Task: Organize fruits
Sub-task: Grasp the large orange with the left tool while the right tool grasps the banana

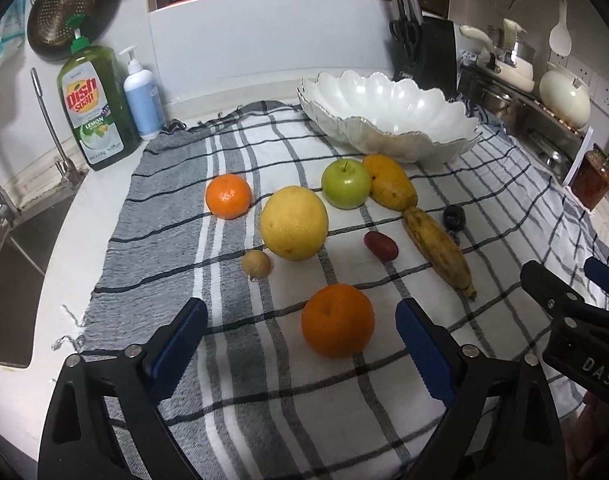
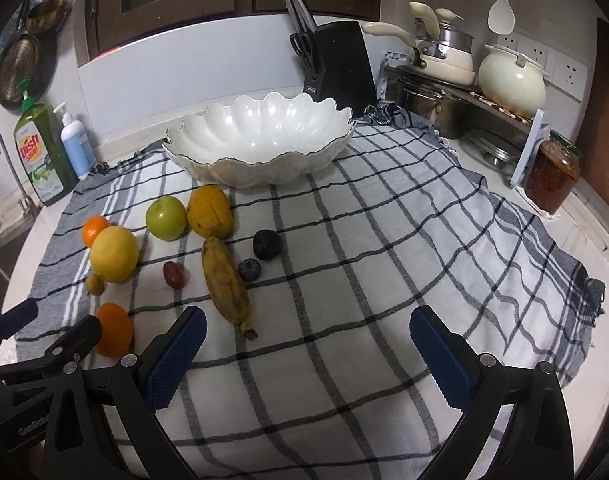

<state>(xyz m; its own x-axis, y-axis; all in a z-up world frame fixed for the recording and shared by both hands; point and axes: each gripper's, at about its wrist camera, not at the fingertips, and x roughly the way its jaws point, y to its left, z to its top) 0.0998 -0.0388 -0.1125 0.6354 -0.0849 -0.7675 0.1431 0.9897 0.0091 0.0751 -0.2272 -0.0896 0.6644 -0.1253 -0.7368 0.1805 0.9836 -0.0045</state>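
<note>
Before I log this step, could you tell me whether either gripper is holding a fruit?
Neither: the left gripper and right gripper both stand open and empty above the cloth.

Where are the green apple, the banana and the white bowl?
green apple (image 1: 346, 184), left wrist view, middle of its skin
banana (image 2: 226, 284), right wrist view, middle of its peel
white bowl (image 2: 224, 170), right wrist view, outer front wall

My left gripper (image 1: 300, 330) points down at a slant, its jaws wide apart and holding nothing. My right gripper (image 2: 308, 344) is just beside it, also slanted down, jaws wide apart and empty.
</note>
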